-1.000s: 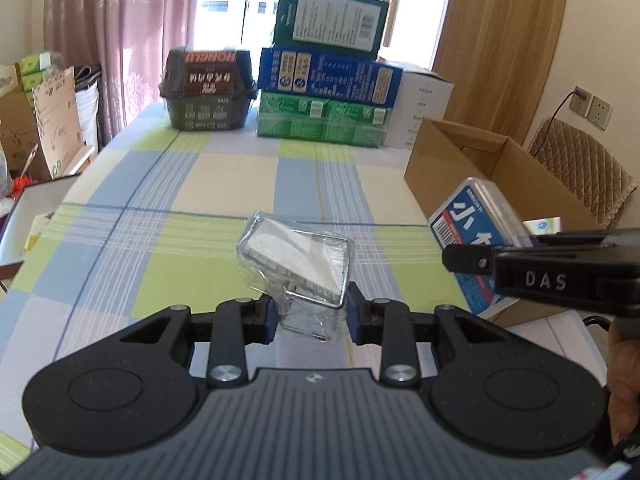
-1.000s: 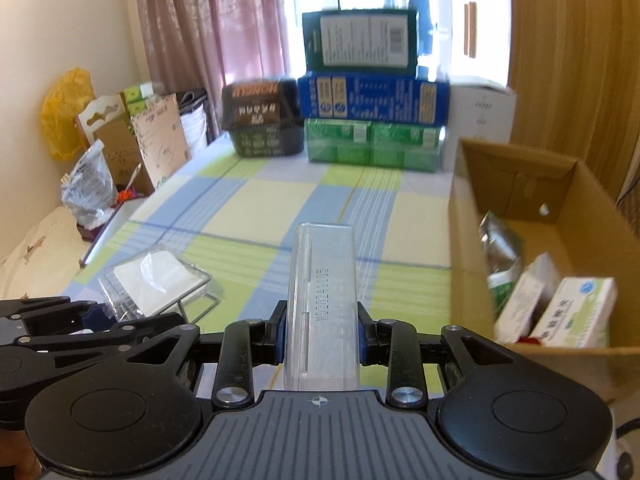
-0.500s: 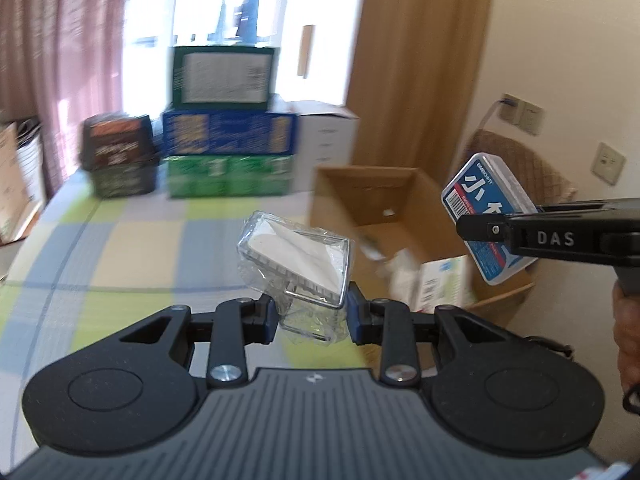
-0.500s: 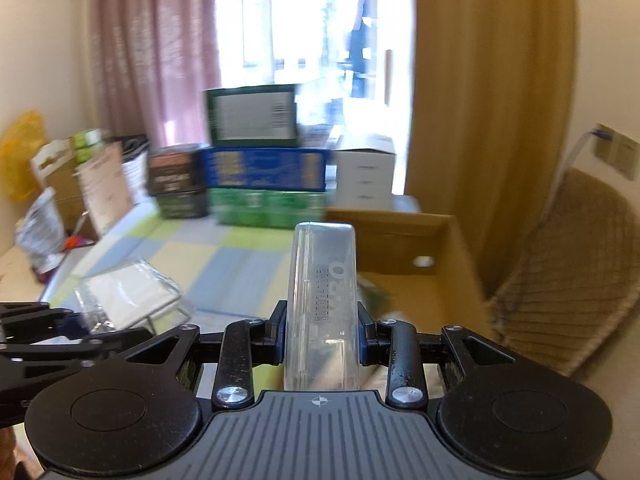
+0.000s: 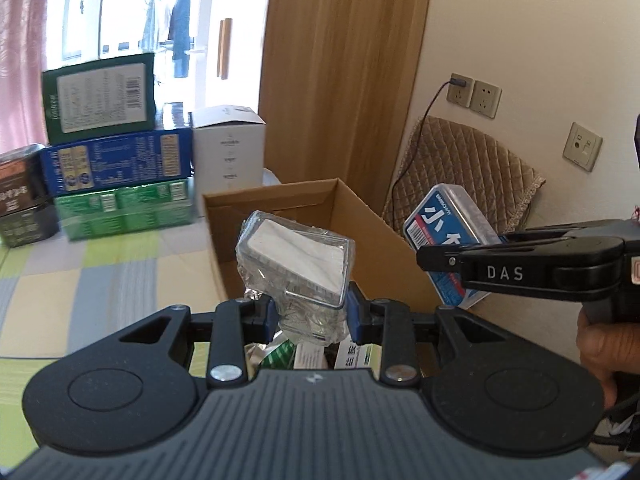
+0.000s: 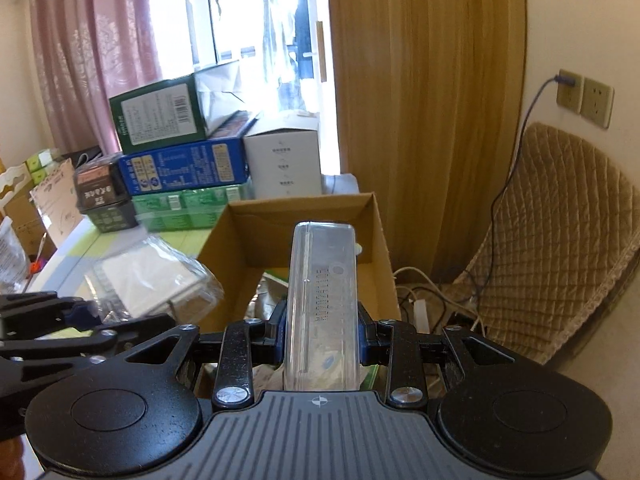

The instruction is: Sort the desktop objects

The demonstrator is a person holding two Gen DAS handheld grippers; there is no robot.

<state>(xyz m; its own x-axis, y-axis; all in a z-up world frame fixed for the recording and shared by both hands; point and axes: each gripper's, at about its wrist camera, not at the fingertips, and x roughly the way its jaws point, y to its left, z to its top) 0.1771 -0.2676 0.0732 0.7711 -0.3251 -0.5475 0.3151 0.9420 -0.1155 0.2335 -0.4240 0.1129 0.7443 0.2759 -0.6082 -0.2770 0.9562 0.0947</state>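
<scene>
Left wrist view: the counter (image 5: 120, 276) carried a checked cloth in blue, yellow and green. At its far end stood stacked cartons (image 5: 104, 160) and a white box (image 5: 228, 152). Behind were a pink curtain, a bright window, a wooden panel, a cream wall with sockets (image 5: 474, 94) and a quilted chair (image 5: 460, 168). An open cardboard box (image 5: 280, 208) sat at the counter's right edge. The left tool (image 5: 310, 316) was pinching a wrapped clear case (image 5: 296, 260) with a white insert, held above the box's near end; its broad face tilted up and back, long axis running roughly left to right. The right tool (image 5: 424, 260) came in from the right, clamped on a blue-labelled clear box (image 5: 448, 232) above the cardboard box's right wall.

Right wrist view: the right tool (image 6: 322, 332) gripped the blue-labelled clear box (image 6: 322, 292) edge-on, long axis pointing straight ahead over the cardboard box (image 6: 296, 220). The wrapped clear case (image 6: 148, 280) showed at left, blurred.
</scene>
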